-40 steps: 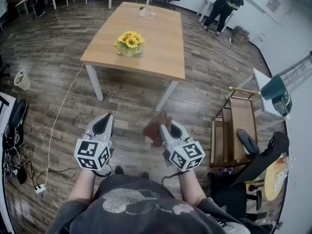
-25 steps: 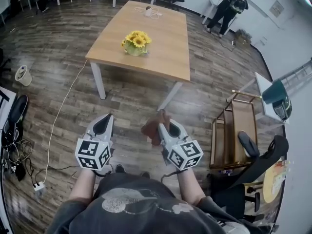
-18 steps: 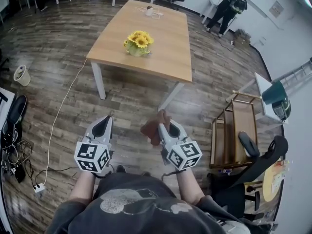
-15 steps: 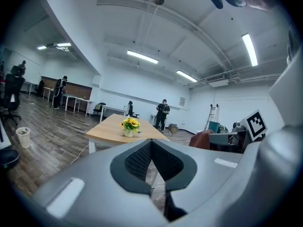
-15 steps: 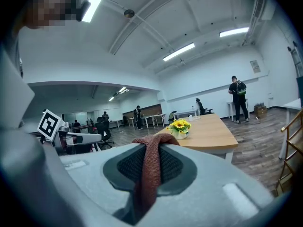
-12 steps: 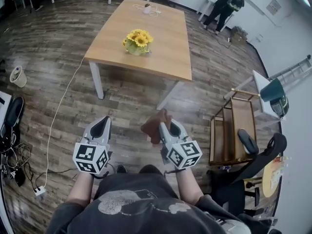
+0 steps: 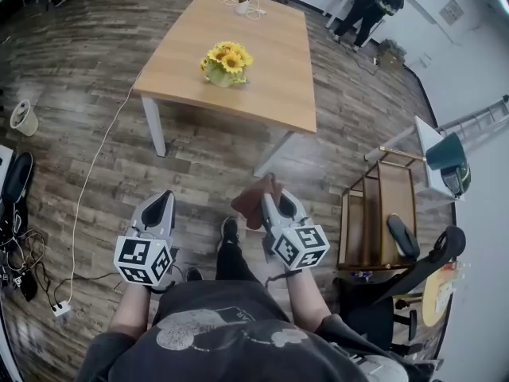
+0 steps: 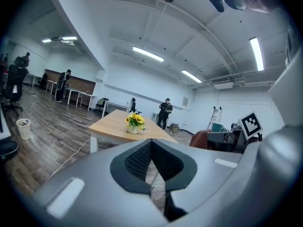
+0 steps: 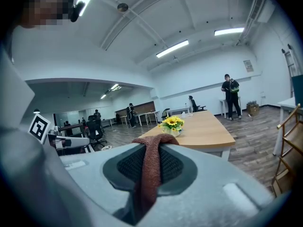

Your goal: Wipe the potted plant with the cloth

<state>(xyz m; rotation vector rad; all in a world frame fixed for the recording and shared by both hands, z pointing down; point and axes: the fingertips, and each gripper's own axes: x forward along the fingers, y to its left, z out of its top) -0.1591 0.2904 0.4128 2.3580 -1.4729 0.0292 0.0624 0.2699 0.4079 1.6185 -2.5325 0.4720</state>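
Nearest the person, both grippers are held out low over the wooden floor (image 7: 199, 161), side by side and pointing at the table. The left gripper (image 7: 164, 197) has its jaws pressed together with nothing between them. The right gripper (image 7: 268, 195) is clamped on a reddish-brown knitted cloth (image 9: 150, 167), which bunches over the tips and hangs down between the pads. One shoe (image 7: 229, 230) of the person shows on the floor between the two grippers.

Farther out, across a stretch of bare floor, stands the light wooden table (image 7: 274, 86). The potted plant (image 7: 225, 60), yellow sunflowers in a pale pot, sits upright in the table's near half, left of its middle and close to the left edge. It is well apart from both grippers.

The plant lies straight ahead, between the lines the two grippers point along, a little left of the right one's line. The cloth-bearing right gripper looks slightly the nearer, so I judge the approach is a walk forward with a small drift left. Farthest off, another person (image 7: 366, 5) stands beyond the table's far right corner.
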